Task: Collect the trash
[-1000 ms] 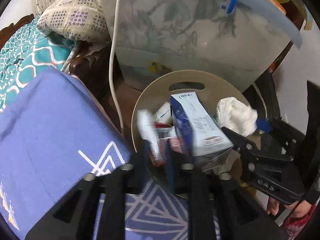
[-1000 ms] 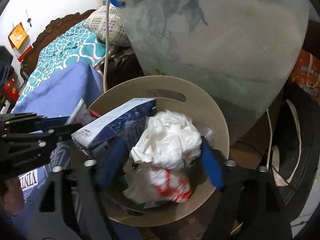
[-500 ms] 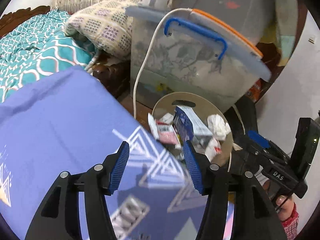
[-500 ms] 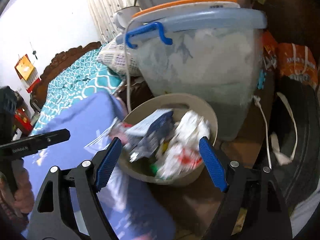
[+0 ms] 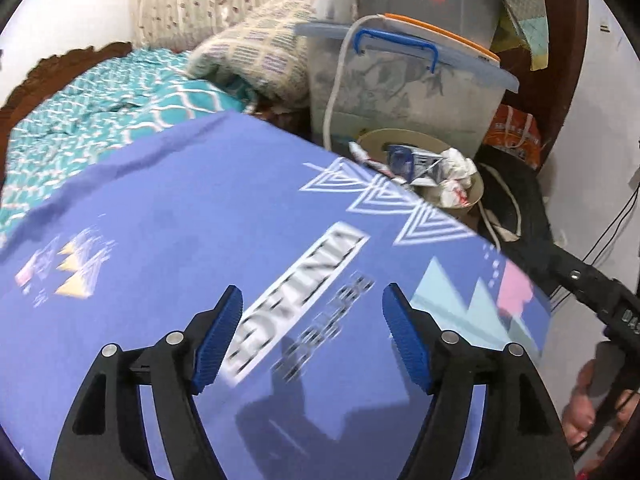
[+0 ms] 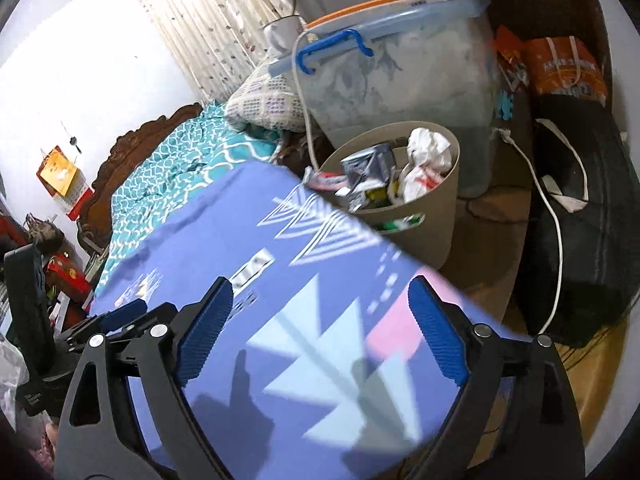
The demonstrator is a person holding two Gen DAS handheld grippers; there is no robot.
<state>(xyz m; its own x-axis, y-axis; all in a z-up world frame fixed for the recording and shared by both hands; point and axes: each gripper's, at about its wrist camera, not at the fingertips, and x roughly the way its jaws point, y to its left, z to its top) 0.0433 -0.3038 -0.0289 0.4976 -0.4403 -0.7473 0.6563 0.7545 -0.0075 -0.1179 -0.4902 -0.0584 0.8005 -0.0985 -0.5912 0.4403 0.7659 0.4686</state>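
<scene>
A beige waste bin (image 6: 430, 216) stands beyond the far corner of a blue patterned surface (image 6: 280, 300). It holds a blue and white carton (image 6: 370, 164), crumpled white tissue (image 6: 430, 146) and other wrappers. In the left wrist view the bin (image 5: 474, 192) shows with the carton (image 5: 404, 158) and tissue (image 5: 454, 164) in it. My left gripper (image 5: 312, 340) is open and empty above the blue surface (image 5: 200, 220). My right gripper (image 6: 320, 334) is open and empty above the same surface, well short of the bin.
A clear storage box (image 6: 400, 76) with blue handle and lid stands behind the bin, a white cable (image 6: 304, 120) hanging over it. A dark bag (image 6: 580, 240) and orange bag (image 6: 560, 64) lie right. A teal bed (image 6: 180, 168) and pillow (image 6: 264, 108) lie left.
Both grippers have pulled back and up from the bin over the blue surface. The left gripper let go of the carton and wrappers, which now lie in the bin. Both stand open.
</scene>
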